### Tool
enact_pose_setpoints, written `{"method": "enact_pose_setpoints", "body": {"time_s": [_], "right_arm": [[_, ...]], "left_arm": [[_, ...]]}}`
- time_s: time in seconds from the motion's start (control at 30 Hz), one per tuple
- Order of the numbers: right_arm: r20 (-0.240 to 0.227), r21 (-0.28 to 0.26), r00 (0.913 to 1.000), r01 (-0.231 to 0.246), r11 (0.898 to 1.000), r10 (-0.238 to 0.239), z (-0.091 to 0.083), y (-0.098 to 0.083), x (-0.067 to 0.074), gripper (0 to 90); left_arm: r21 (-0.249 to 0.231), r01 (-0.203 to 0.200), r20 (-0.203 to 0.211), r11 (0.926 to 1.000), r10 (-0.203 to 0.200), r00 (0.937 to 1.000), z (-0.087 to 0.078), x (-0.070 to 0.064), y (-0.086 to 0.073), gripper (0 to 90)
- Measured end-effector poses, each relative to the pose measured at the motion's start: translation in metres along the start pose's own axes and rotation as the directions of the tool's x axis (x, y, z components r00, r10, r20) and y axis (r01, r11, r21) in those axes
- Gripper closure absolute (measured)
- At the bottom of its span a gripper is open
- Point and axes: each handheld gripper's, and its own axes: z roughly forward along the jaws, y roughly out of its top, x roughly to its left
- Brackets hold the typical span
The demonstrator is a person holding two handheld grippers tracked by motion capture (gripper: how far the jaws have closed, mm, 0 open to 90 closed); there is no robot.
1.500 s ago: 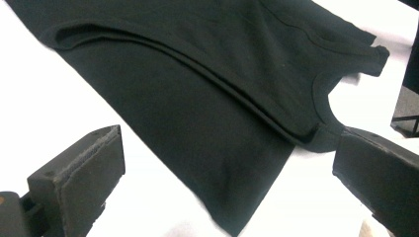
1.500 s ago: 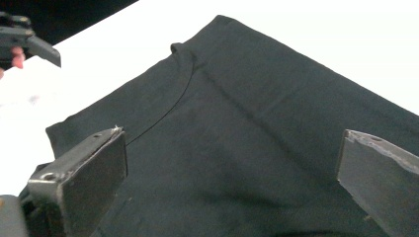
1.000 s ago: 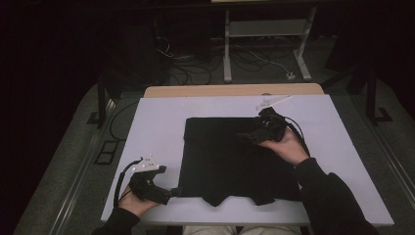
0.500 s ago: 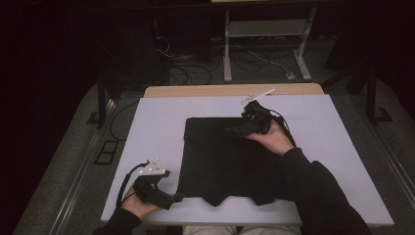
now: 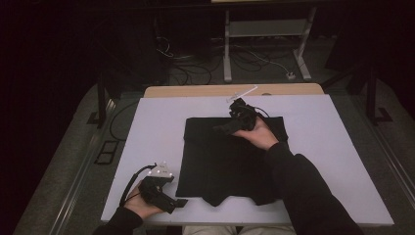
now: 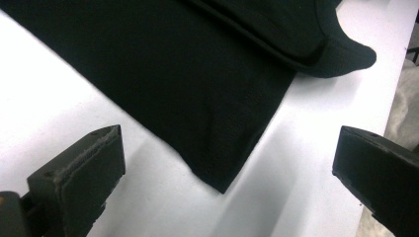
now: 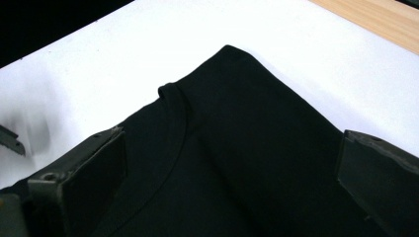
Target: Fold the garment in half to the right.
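Shirt (image 5: 230, 159), black, folded flat mid-desk (image 5: 147, 142) | soft, limp, light; take by corners | left gripper (image 5: 178, 202) at shirt's near-left corner, fingers apart | right gripper (image 5: 219, 129) over far edge, fingers apart

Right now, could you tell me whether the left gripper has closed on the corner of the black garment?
No, the left gripper stands wide open, and the black garment lies flat between its jaws, touching neither.

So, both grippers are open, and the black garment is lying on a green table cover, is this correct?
Not quite: the table cover is white, not green, as the high view shows. The rest holds: the black garment lies on it, and the left gripper and right gripper both have their jaws wide apart.
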Motion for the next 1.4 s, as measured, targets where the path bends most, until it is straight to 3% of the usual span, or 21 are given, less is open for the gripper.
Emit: {"method": "enact_pose_setpoints", "body": {"time_s": [0.43,0.67,0.87,0.93,1.07,1.23,1.3,1.4], "right_arm": [[-0.016,0.017,0.9999,0.003,1.000,-0.003,0.030,0.013,0.000,0.0],[-0.018,0.020,0.9998,0.003,1.000,-0.002,0.041,0.021,-0.001,0.0],[-0.007,-0.005,1.0000,0.006,1.000,-0.006,0.048,0.025,-0.001,0.0],[0.001,-0.016,1.0000,0.000,1.000,0.000,0.050,0.025,-0.001,0.0],[0.002,-0.011,1.0000,-0.005,1.000,0.005,0.055,0.027,-0.004,0.0],[-0.001,0.001,1.0000,0.001,1.000,-0.001,0.061,0.032,-0.003,0.0],[-0.004,-0.002,1.0000,0.001,1.000,-0.001,0.064,0.034,-0.002,0.0],[-0.012,-0.009,0.9999,-0.001,1.000,0.001,0.068,0.036,-0.001,0.0]], "left_arm": [[0.053,-0.049,0.011,0.9974,0.048,0.9988,0.006,-0.003,0.002,0.0],[0.037,-0.055,0.008,0.9978,0.055,0.9985,0.008,-0.003,0.002,0.4],[0.009,-0.072,-0.014,0.9974,0.072,0.9973,0.007,-0.003,0.001,11.5],[0.015,-0.102,-0.019,0.9947,0.102,0.9946,0.007,-0.003,0.001,15.8],[0.005,-0.124,-0.030,0.9922,0.124,0.9918,0.009,-0.005,0.002,23.0],[0.008,-0.155,-0.067,0.9879,0.155,0.9856,0.008,-0.006,0.003,34.1],[0.004,-0.171,-0.101,0.9853,0.170,0.9802,0.009,-0.006,0.002,42.0],[0.006,-0.187,-0.100,0.9824,0.186,0.9774,0.009,-0.007,0.003,46.8]]}}
